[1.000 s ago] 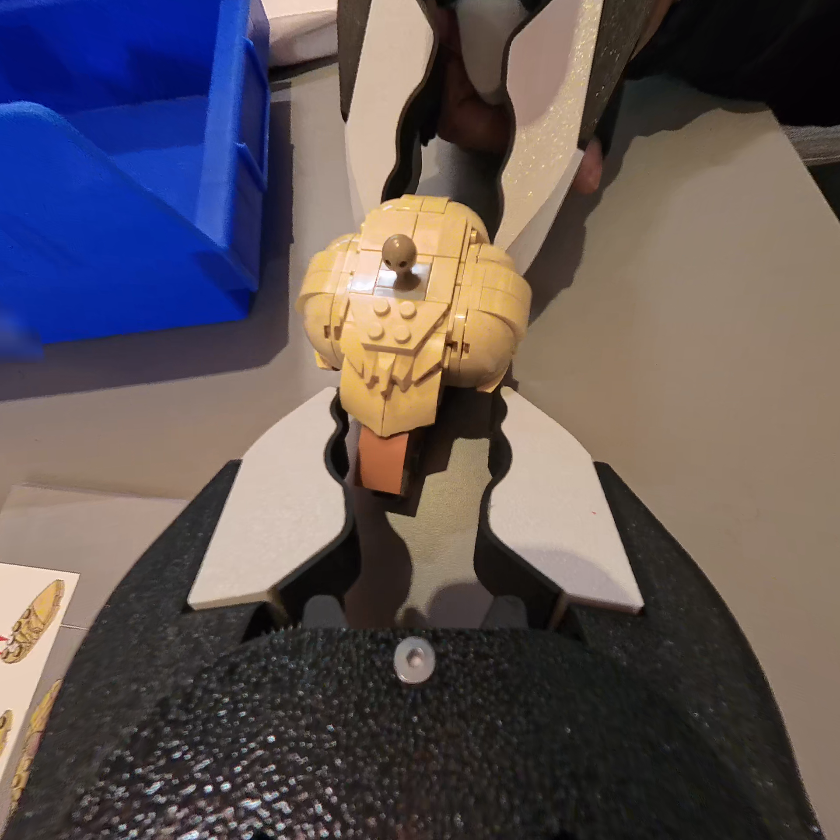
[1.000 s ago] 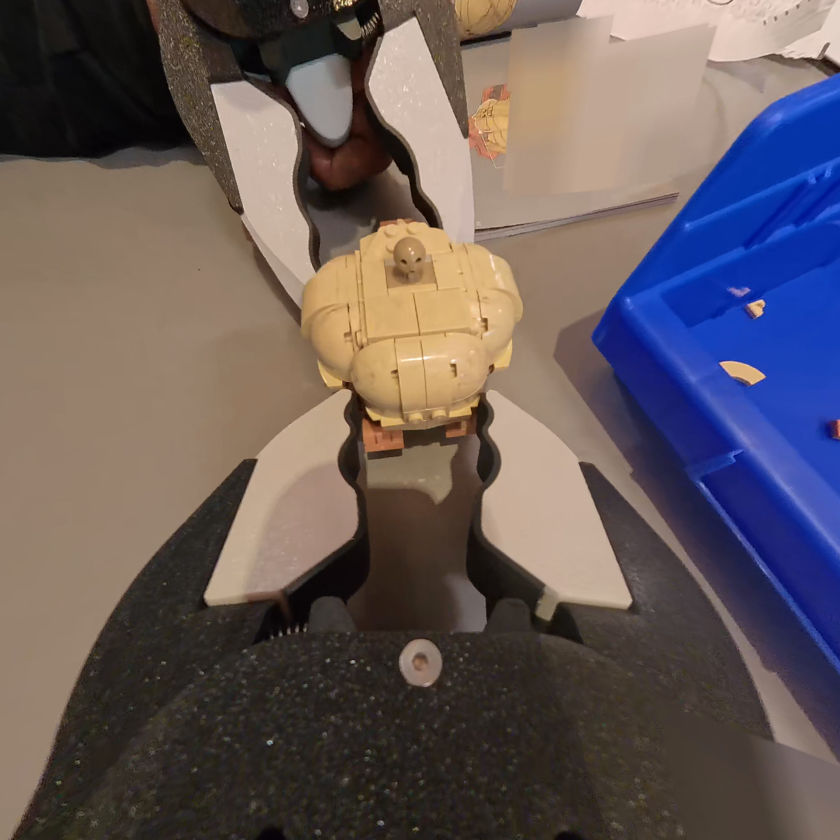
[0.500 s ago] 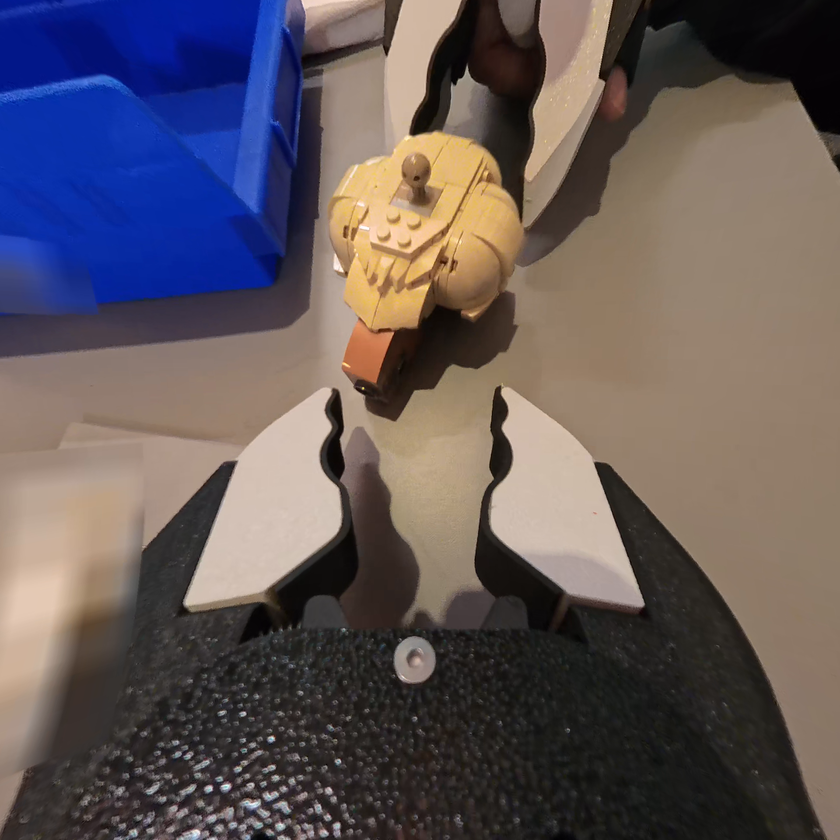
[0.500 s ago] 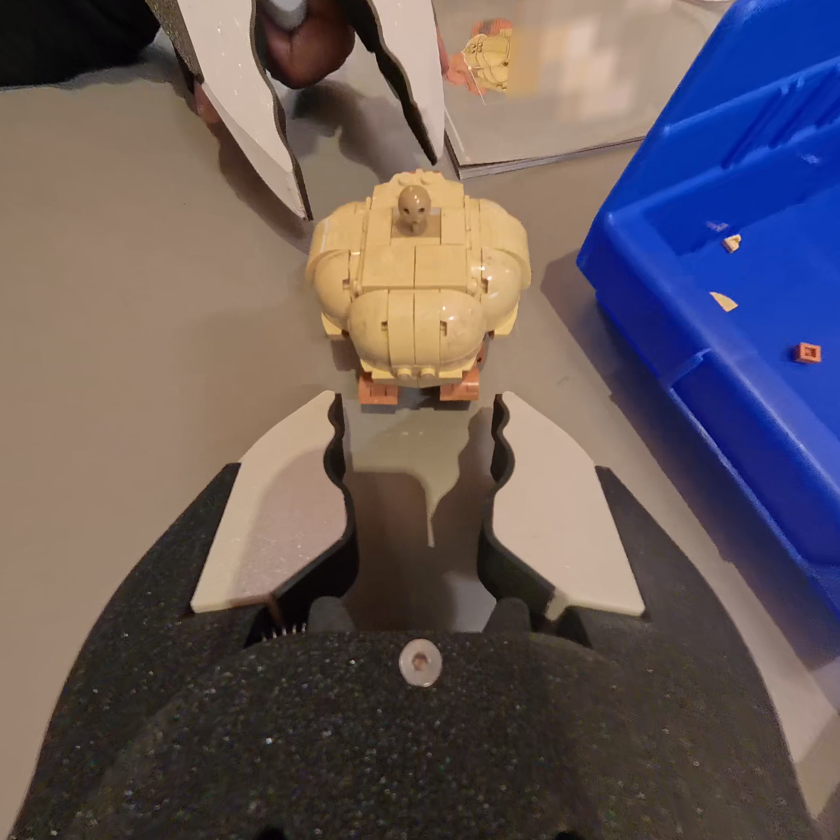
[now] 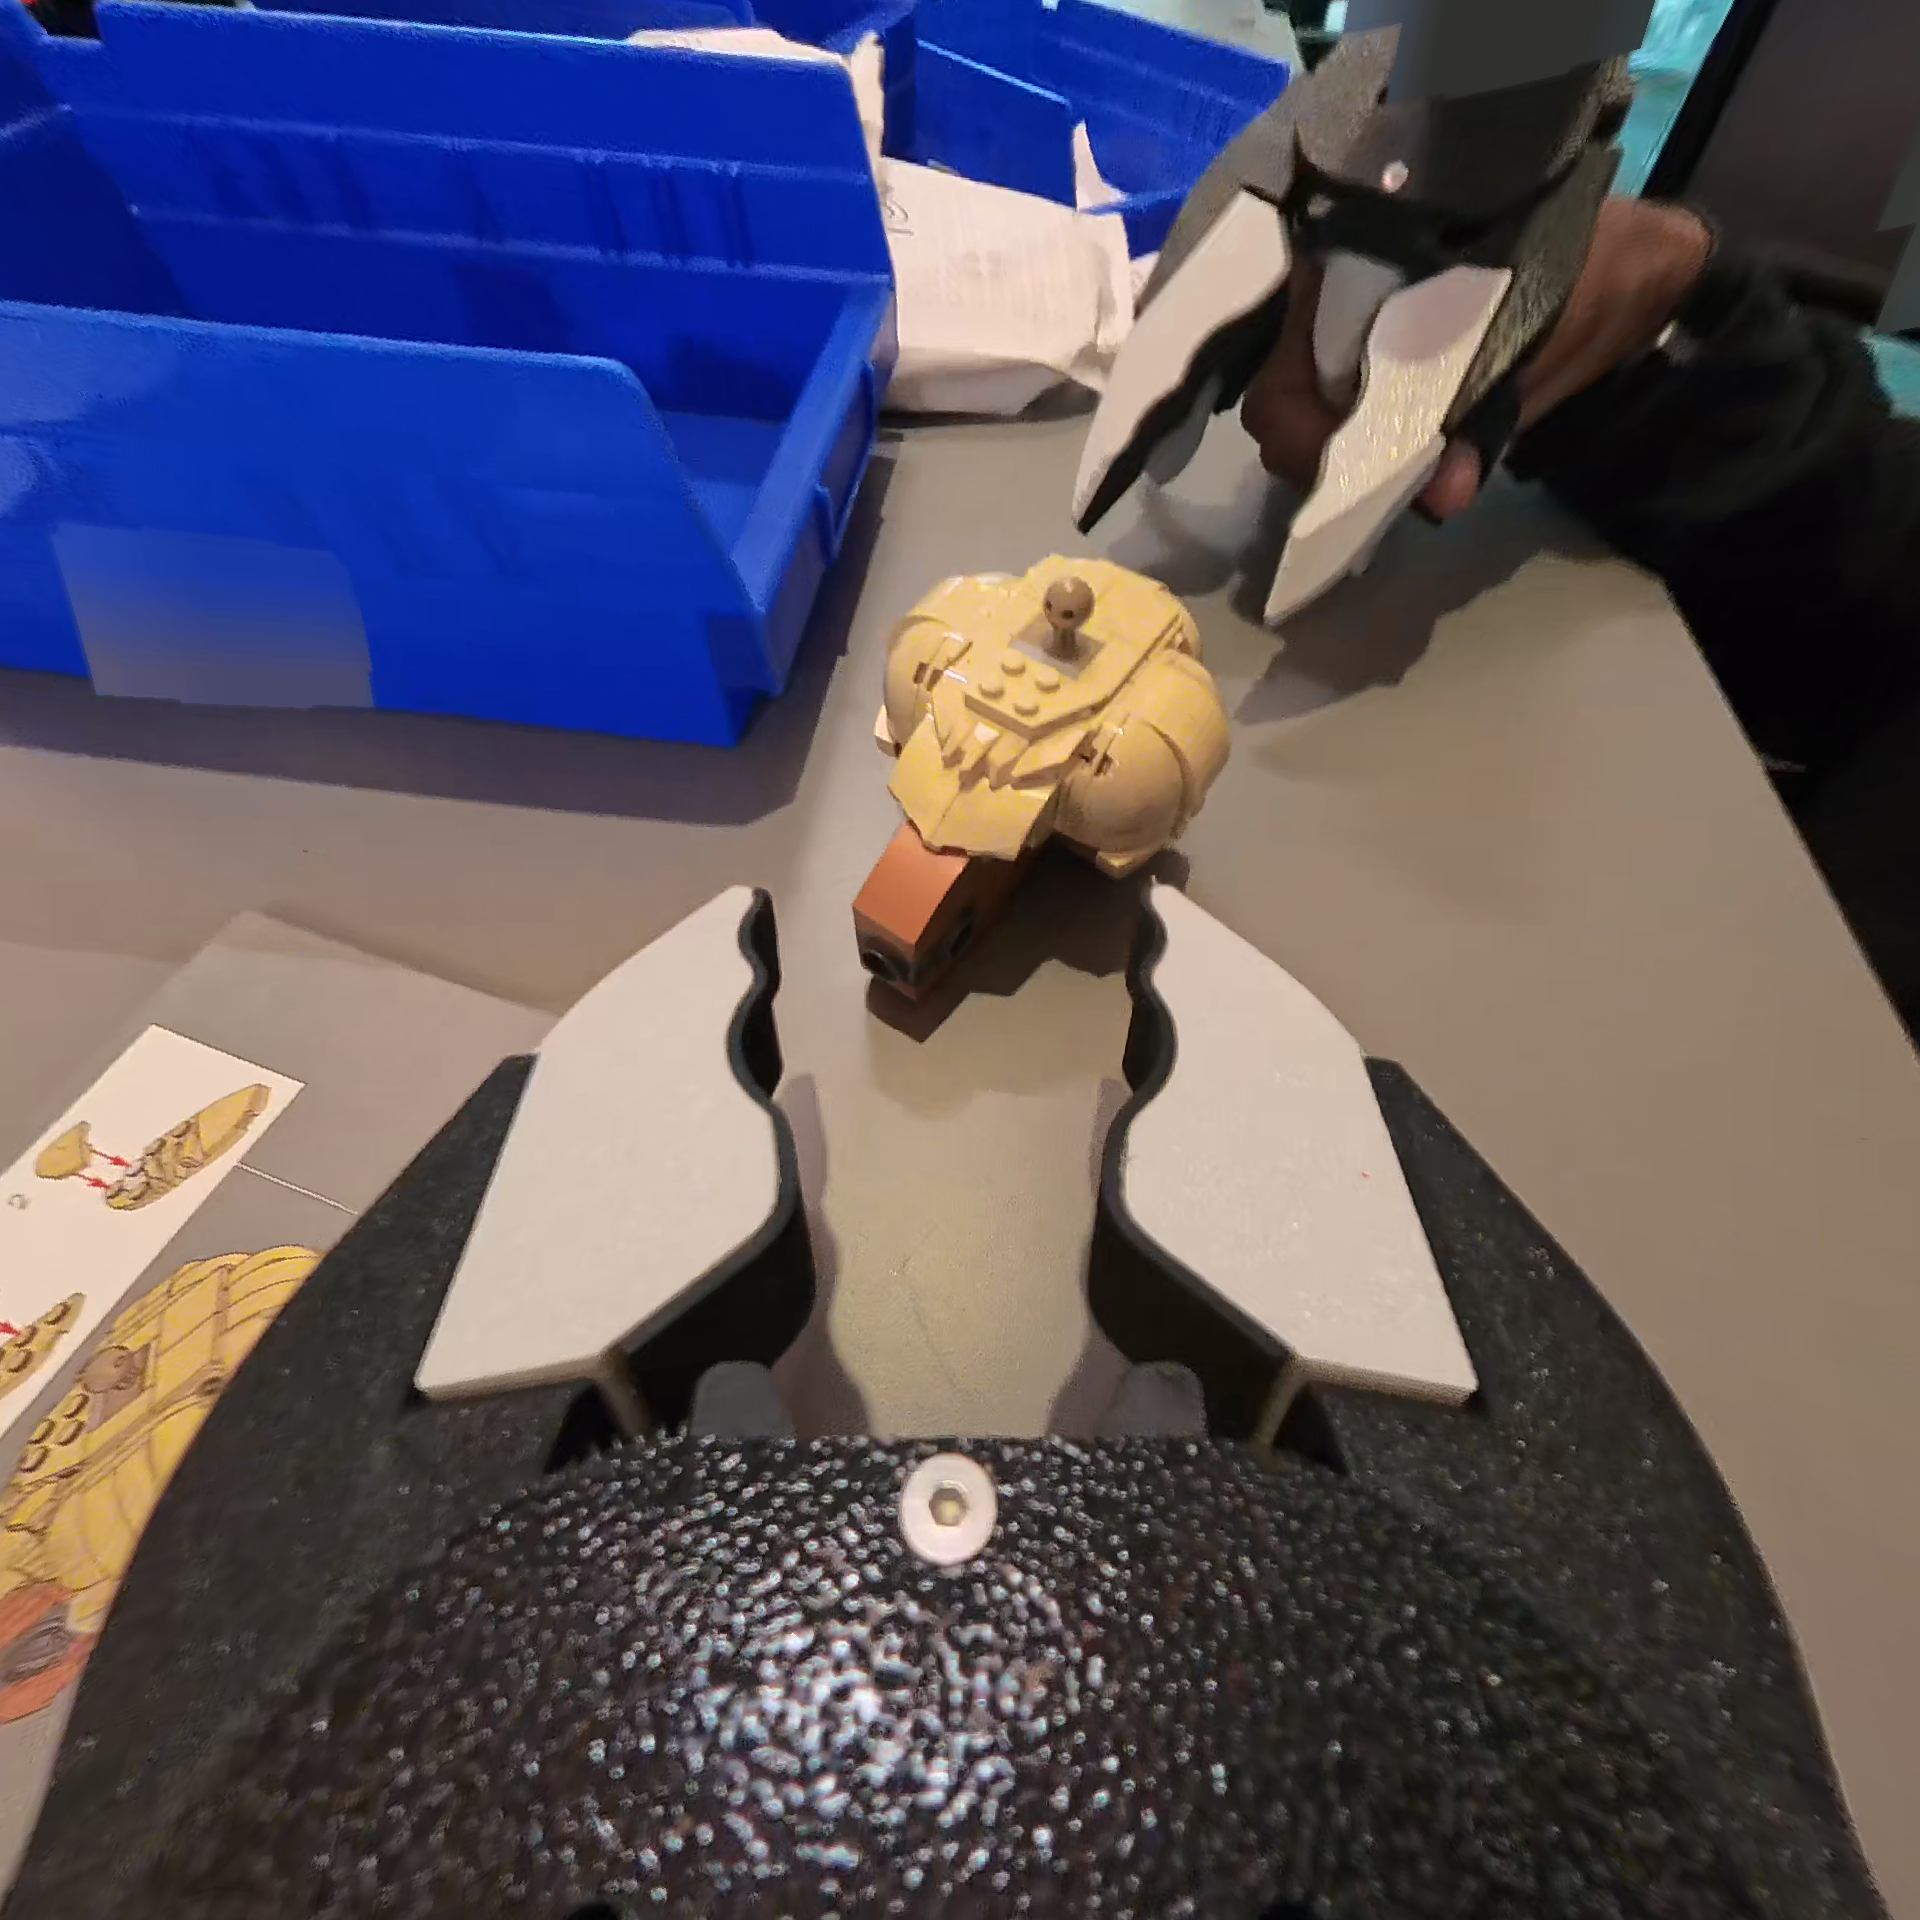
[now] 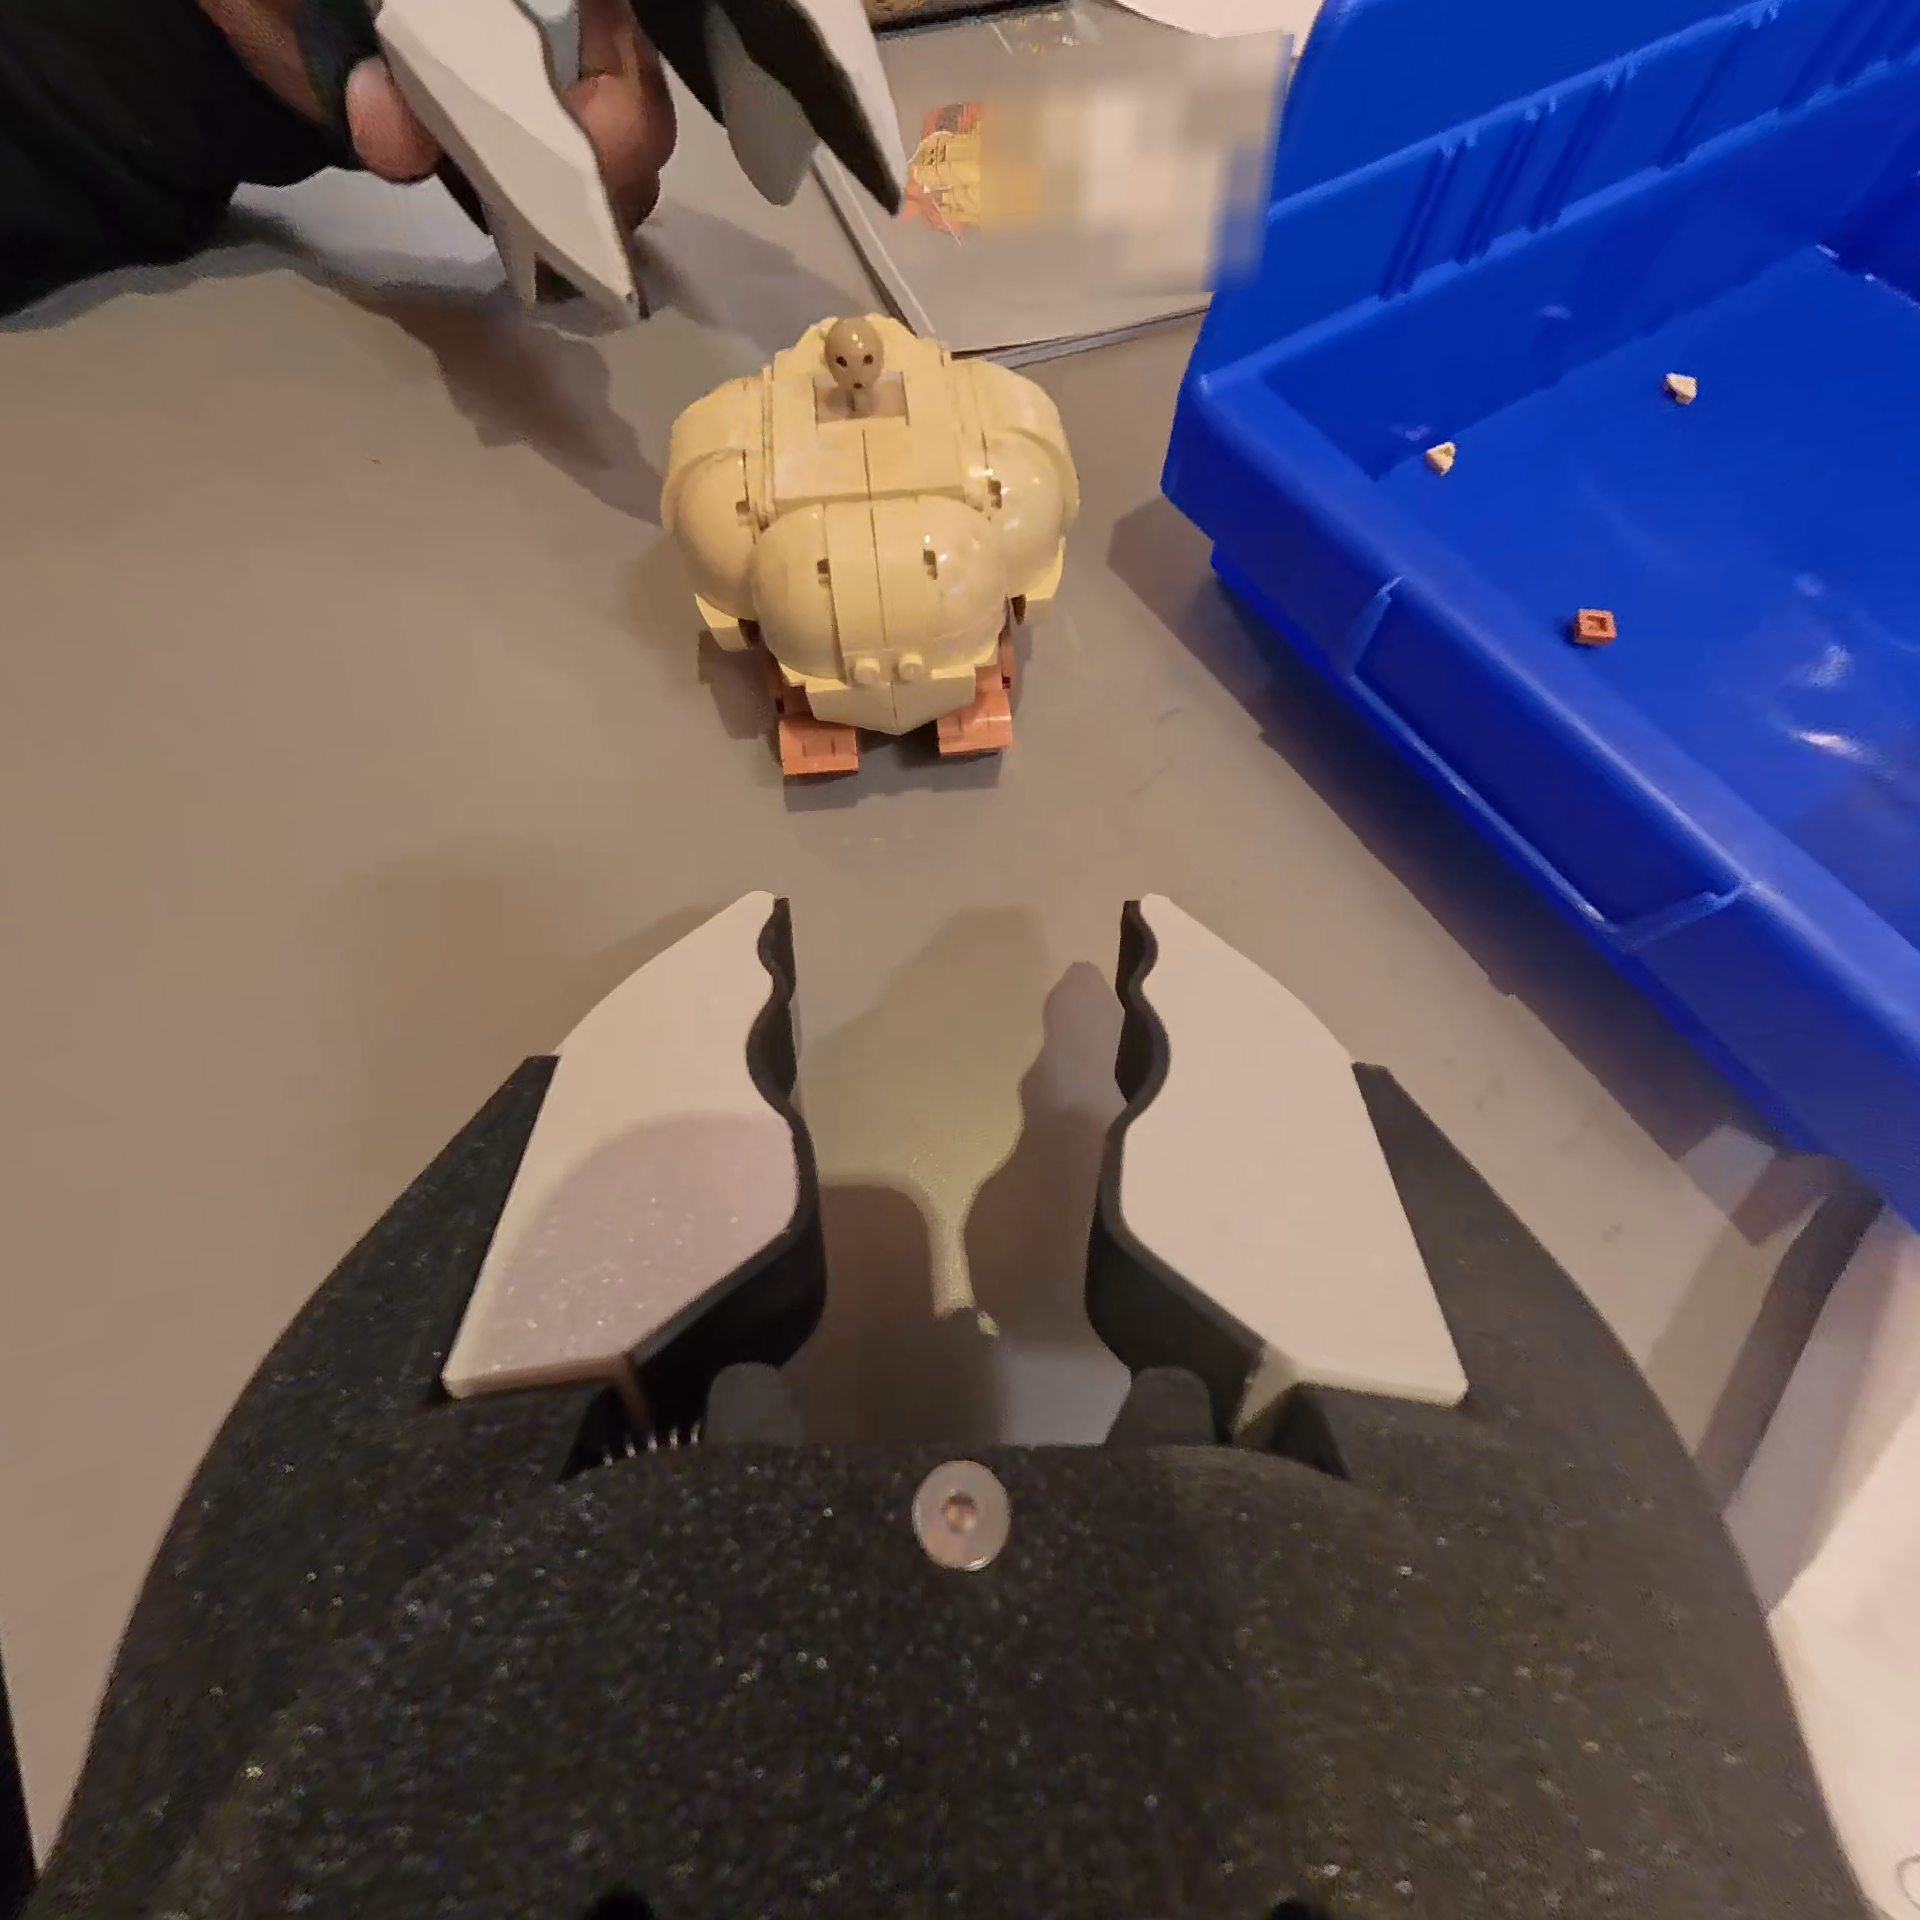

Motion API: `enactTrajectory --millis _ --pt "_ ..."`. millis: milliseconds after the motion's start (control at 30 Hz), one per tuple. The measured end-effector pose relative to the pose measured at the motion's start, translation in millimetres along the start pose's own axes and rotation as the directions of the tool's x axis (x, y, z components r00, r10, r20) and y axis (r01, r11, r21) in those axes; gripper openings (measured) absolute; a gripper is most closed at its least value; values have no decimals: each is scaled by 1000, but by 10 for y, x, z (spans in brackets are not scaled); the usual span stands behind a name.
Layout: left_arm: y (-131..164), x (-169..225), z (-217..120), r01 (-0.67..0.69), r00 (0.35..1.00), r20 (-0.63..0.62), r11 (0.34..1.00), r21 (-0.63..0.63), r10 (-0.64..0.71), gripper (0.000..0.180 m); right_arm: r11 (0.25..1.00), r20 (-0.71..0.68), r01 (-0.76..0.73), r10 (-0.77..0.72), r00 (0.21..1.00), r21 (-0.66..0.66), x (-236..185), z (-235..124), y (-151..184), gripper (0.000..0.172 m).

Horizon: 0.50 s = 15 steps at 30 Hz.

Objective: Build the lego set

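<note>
A tan brick-built model [image 5: 1049,727] with a small round knob on top and a brown block at its lower end stands on the grey table [image 5: 1455,935]. It also shows in the right wrist view [image 6: 868,540], resting on two brown feet. My left gripper [image 5: 951,914] is open and empty; the brown block lies just ahead of its fingertips, untouched. My right gripper [image 6: 951,914] is open and empty, well back from the model. Each gripper shows raised beyond the model in the other's view, the right one [image 5: 1226,499] and the left one [image 6: 727,208], both open.
Blue bins [image 5: 416,416] stand at the left of the left view; one [image 6: 1610,520] at the right of the right view holds a few small loose pieces. An instruction booklet [image 5: 135,1299] lies at lower left, also behind the model [image 6: 1039,208]. White paper [image 5: 987,291] lies by the bins.
Both grippers let go of the model and drew back and up from it. The model now stands alone on the table. The right jaws opened wider.
</note>
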<state>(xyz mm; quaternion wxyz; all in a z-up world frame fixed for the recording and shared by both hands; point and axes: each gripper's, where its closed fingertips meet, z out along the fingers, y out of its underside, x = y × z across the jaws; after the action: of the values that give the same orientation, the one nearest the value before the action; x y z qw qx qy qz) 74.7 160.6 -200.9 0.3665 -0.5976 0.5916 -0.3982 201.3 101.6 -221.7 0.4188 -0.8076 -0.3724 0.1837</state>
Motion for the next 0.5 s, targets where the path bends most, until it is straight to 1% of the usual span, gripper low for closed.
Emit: enactTrajectory --millis 67,167,267,367,500 --pt "-15 -16 14 39 999 -9 999 5 -39 63 1000 2 17 -17 1000 -7 -25 10 3 60" --pt "-2 -45 28 45 999 10 999 -5 -45 63 1000 -1 27 -27 1000 -8 -35 12 -3 59" --pt "-57 -101 -20 38 998 54 998 43 -41 62 999 -17 32 -32 999 6 -10 3 -25 58" --pt "-150 -243 -186 -6 988 152 991 130 -14 61 999 -40 38 -36 999 31 33 -3 -64 57" --pt "-195 -457 -583 -92 951 308 977 195 28 59 995 -32 34 -31 999 96 33 5 -163 56"
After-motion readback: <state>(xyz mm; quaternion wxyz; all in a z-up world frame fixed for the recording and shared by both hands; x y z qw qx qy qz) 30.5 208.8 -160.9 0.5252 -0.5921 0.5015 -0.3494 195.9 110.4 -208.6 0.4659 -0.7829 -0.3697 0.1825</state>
